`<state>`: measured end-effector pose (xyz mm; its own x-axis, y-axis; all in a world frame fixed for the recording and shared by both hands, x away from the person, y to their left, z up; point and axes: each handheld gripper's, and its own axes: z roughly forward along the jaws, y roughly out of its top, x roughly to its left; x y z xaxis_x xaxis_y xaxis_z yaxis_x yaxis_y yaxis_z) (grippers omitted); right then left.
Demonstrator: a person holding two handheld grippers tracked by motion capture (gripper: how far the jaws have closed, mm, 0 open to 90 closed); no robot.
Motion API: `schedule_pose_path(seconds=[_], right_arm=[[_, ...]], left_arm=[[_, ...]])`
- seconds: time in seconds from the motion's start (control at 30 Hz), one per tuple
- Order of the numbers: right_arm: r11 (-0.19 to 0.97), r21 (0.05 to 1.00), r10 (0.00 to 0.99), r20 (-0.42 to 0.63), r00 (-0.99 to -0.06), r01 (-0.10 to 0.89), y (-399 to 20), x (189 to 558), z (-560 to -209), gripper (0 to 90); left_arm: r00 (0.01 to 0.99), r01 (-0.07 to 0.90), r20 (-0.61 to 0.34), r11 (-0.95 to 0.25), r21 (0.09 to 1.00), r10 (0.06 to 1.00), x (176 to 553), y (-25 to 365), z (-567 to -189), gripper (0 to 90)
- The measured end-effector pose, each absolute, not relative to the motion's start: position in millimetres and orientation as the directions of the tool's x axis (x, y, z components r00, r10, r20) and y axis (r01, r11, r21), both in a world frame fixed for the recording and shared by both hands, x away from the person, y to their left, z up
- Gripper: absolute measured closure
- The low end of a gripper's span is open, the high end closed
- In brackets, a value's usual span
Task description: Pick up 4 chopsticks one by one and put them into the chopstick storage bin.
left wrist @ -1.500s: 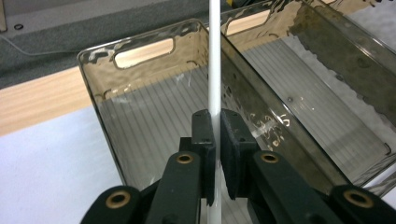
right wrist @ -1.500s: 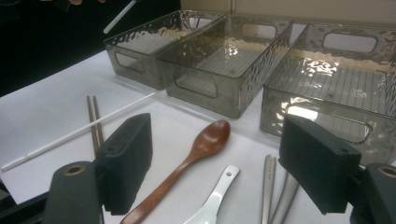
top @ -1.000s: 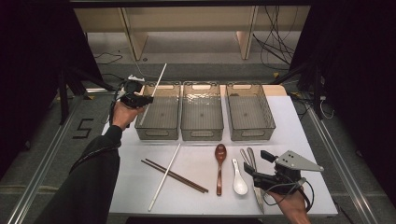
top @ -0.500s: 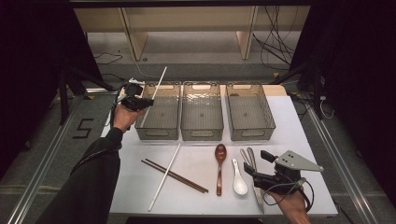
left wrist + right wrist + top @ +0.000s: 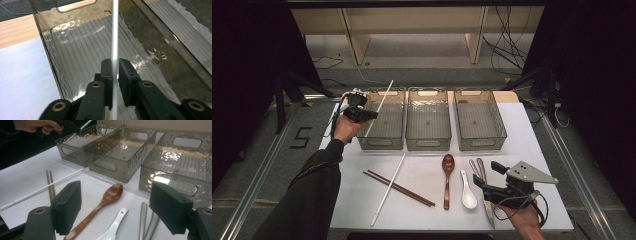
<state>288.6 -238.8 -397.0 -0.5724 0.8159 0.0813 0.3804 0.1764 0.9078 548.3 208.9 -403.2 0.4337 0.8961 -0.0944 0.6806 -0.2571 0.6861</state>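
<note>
The left gripper (image 5: 368, 115) holds a thin white plastic chopstick (image 5: 379, 106) slanted over the left one of 3 smoked-clear plastic bins (image 5: 382, 142). Its jaws have just been opening by a hair, and the stick is between them in the left gripper view (image 5: 114, 37); the pads look barely off it, so the grip is loosening and, in my judgement, the drop into the bin has begun. Against the pictures from 1 second ago, the stick keeps the same slant over the bin, so it has not fallen yet.

The right gripper (image 5: 490, 180) hovers near the metal cutlery handles (image 5: 478, 169), its jaws wide apart and holding nothing.

All 3 bins look empty inside: left, middle (image 5: 428, 142) and right (image 5: 482, 141). On the white table (image 5: 422, 210) lie 1 matching white chopstick (image 5: 388, 190), 2 dark brown chopsticks (image 5: 399, 188), 1 brown wooden spoon (image 5: 447, 181) and 1 white ceramic spoon (image 5: 467, 191).
</note>
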Motion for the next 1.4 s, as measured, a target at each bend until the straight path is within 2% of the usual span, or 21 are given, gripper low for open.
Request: schedule_pose_path(seconds=[0.13,0.2,0.27,0.33,0.37,0.4,0.47,0.87,1.4], right_arm=[[0.175,0.908,0.817,0.083,-0.571,0.382,-239,289,-397,26.6],[0.174,0.908,0.817,0.083,-0.57,0.381,-240,289,-397,26.6],[0.174,0.908,0.818,0.082,-0.57,0.381,-240,289,-397,26.6],[0.172,0.908,0.819,0.083,-0.568,0.382,-240,288,-397,26.6],[0.173,0.908,0.819,0.083,-0.567,0.382,-240,288,-397,26.6],[0.173,0.908,0.819,0.083,-0.567,0.382,-240,288,-397,26.6],[0.173,0.908,0.82,0.082,-0.566,0.382,-240,288,-397,26.6],[0.178,0.907,0.822,0.076,-0.565,0.381,-240,287,-396,26.6],[0.183,0.909,0.821,0.069,-0.567,0.376,-240,286,-396,26.6]], left_arm=[[0.437,0.691,-0.111,-0.254,0.676,0.892,546,210,-400,74.6],[0.441,0.697,-0.115,-0.259,0.669,0.89,544,209,-398,65.1],[0.446,0.701,-0.132,-0.254,0.667,0.885,539,209,-394,61.8],[0.445,0.714,-0.154,-0.246,0.656,0.882,532,210,-390,53.4],[0.442,0.721,-0.162,-0.242,0.649,0.882,529,210,-389,46.3],[0.441,0.728,-0.17,-0.24,0.642,0.881,525,210,-387,46.3],[0.451,0.733,-0.168,-0.255,0.631,0.877,515,208,-385,40.0],[0.519,0.717,-0.199,-0.296,0.631,0.831,454,202,-383,28.6],[0.616,0.715,-0.136,-0.478,0.51,0.776,397,173,-409,18.4]])
